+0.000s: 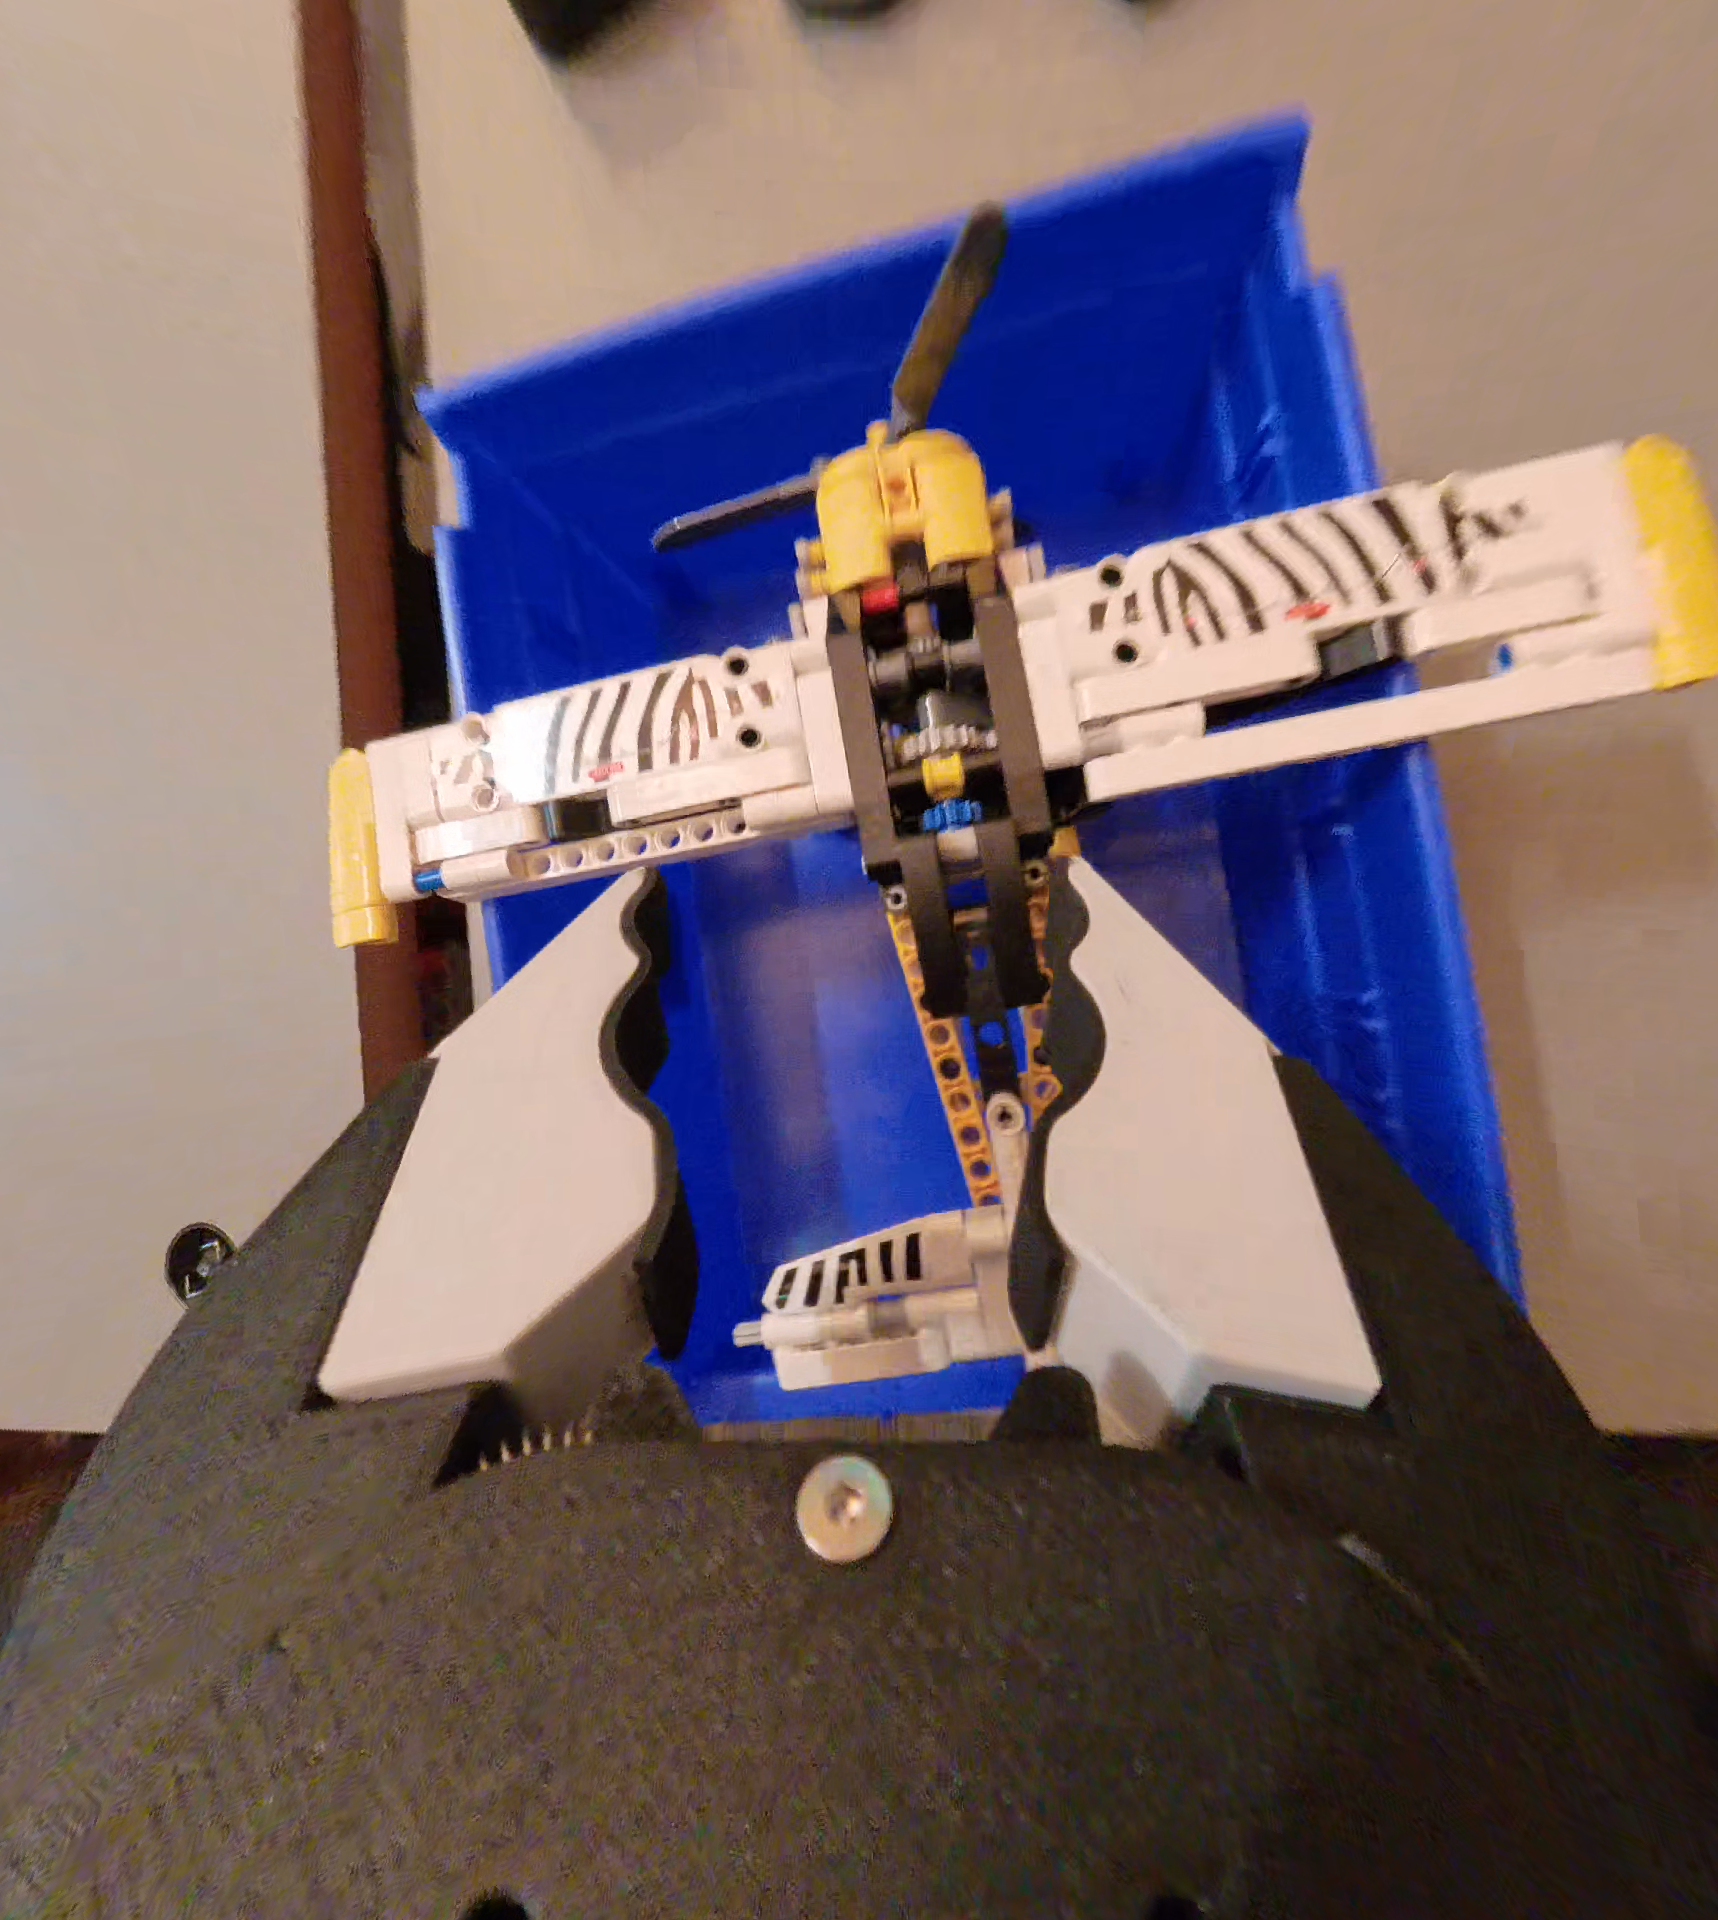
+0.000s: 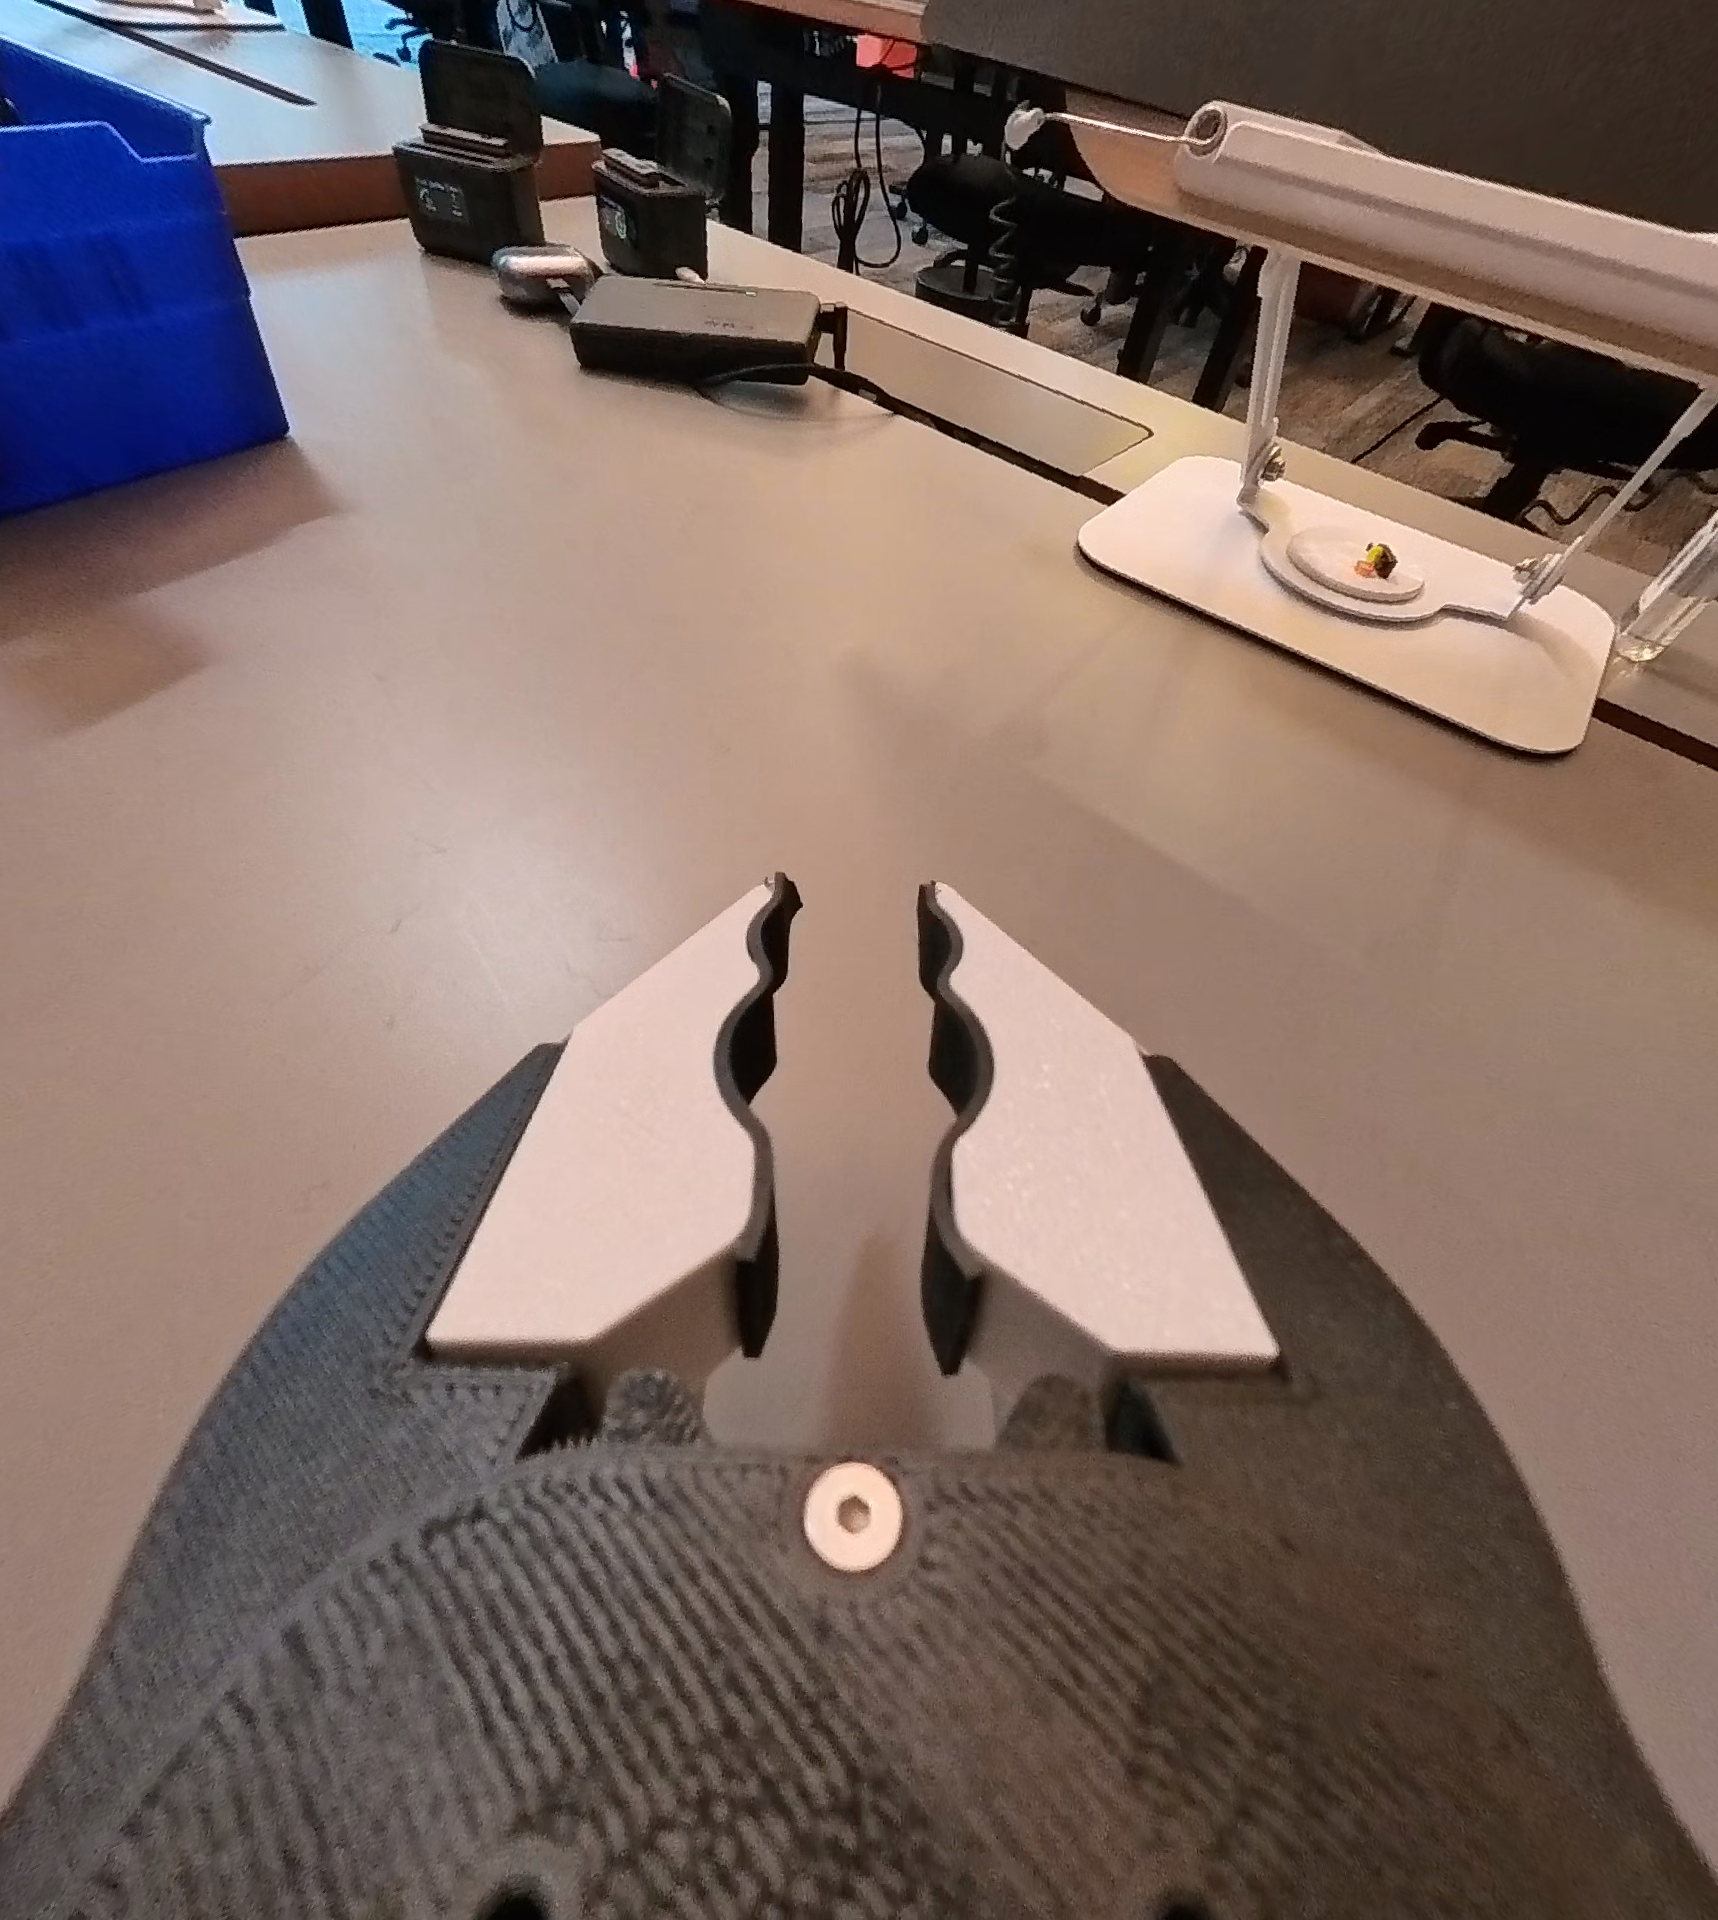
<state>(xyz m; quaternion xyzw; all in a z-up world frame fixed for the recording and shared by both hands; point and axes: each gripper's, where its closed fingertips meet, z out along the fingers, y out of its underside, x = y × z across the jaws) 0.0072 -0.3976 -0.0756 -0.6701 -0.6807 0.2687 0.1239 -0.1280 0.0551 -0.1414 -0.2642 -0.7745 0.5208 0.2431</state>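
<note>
Your table [image 2: 543, 665] is plain grey-beige; its far edge carries black chargers [image 2: 465, 197], a power brick [image 2: 694, 317] and a white lamp base [image 2: 1354, 613], with office chairs beyond. The blue bin [image 1: 626, 447] sits near the left edge. Over it lies the brick-built plane [image 1: 938, 665], fuselage running away from you, propeller farthest, wings crosswise past both bin walls. Your left hand-held gripper [image 1: 855, 883] is spread wide, tail against its right finger only. Your right hand-held gripper [image 2: 860, 888] is slightly parted, bare.

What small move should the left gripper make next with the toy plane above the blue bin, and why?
Probably close the left gripper: its jaws stand wide, the toy plane has its tail between them beside the right finger, with a clear gap to the other pad, above the blue bin.
</note>
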